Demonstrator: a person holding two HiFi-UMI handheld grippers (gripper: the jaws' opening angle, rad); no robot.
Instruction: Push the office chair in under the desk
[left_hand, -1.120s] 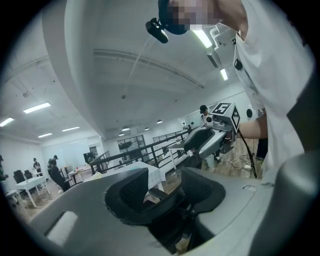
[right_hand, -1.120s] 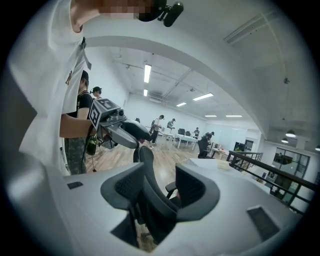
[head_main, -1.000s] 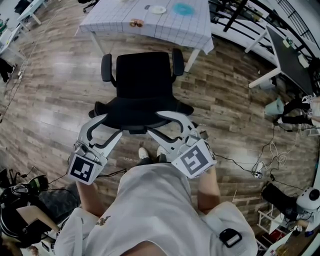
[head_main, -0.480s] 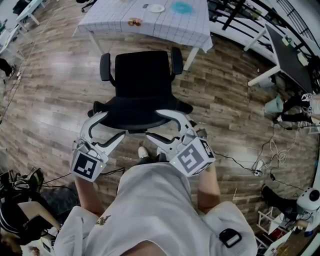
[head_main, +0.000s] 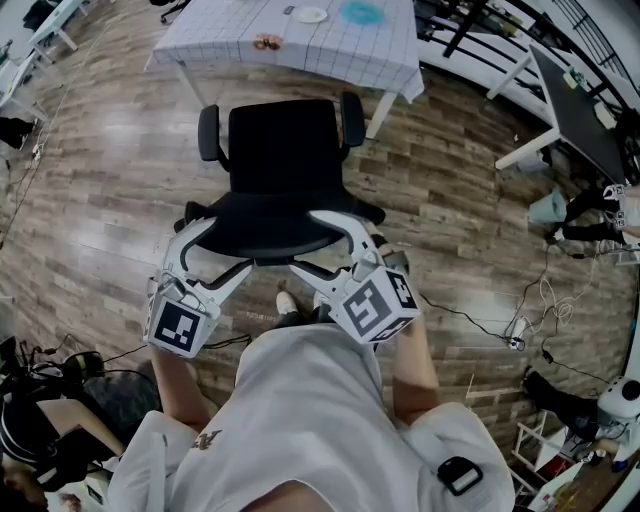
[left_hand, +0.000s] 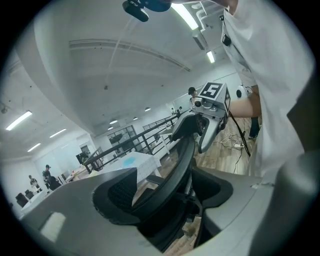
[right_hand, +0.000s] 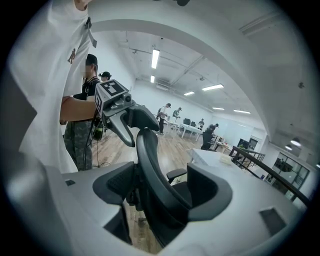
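The black office chair (head_main: 285, 150) stands in front of the desk (head_main: 330, 55) with the white gridded cloth, its seat facing the desk. Its backrest (head_main: 270, 225) is nearest me. My left gripper (head_main: 228, 245) straddles the backrest's left part and my right gripper (head_main: 305, 240) its right part. Both sets of jaws are opening. In the left gripper view the backrest edge (left_hand: 172, 172) runs between the left gripper's (left_hand: 165, 192) pads with gaps on both sides. The right gripper view shows the same: the backrest (right_hand: 152, 172) stands loose between the right gripper's (right_hand: 160, 192) pads.
Plates (head_main: 316, 15) and a small item lie on the desk. A second desk (head_main: 580, 120) stands at the right, with cables (head_main: 500, 335) and gear on the wooden floor. Dark bags (head_main: 40, 400) lie at lower left. My feet (head_main: 300, 305) are just behind the chair. People stand far off.
Both grippers' jaws have spread wider around the backrest. The chair has shifted slightly toward the desk, and the right gripper's cube has moved a little left.
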